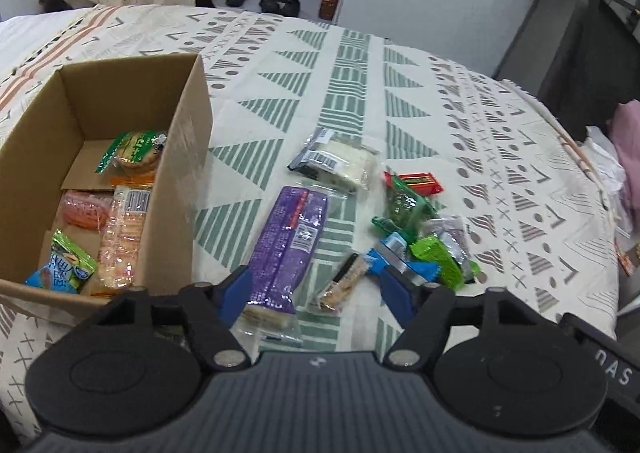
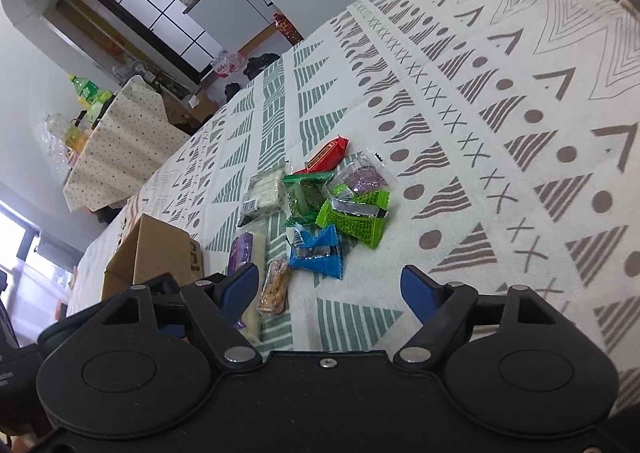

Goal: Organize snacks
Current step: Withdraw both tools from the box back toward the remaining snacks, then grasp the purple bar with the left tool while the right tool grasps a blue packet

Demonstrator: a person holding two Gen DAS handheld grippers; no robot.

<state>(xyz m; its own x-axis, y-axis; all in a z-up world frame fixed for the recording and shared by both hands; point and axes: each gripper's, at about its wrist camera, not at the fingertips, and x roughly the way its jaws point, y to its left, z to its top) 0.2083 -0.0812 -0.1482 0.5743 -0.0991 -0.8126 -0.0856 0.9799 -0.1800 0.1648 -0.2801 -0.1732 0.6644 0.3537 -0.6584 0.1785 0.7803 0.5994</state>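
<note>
A cardboard box [image 1: 188,157] on the patterned cloth holds several snack packs, among them a green cracker pack [image 1: 132,153]. Right of it lies a long purple biscuit pack [image 1: 286,245], with a small clear snack bar [image 1: 342,287] beside it. My left gripper [image 1: 316,295] is open, its blue fingertips on either side of the purple pack's near end and the small bar, not pressing on either. In the right wrist view, my right gripper [image 2: 332,289] is open above the cloth, just short of a blue packet [image 2: 318,253], a lime-green packet [image 2: 358,219] and the small bar [image 2: 274,287].
More loose snacks lie further back: a white wafer pack [image 1: 340,163], a red bar [image 1: 416,181], a dark green pack [image 2: 306,195] and a purple-speckled pack [image 2: 362,177]. The box [image 2: 156,257] stands left of the pile. The cloth's edge drops off at right; a draped table [image 2: 116,149] stands beyond.
</note>
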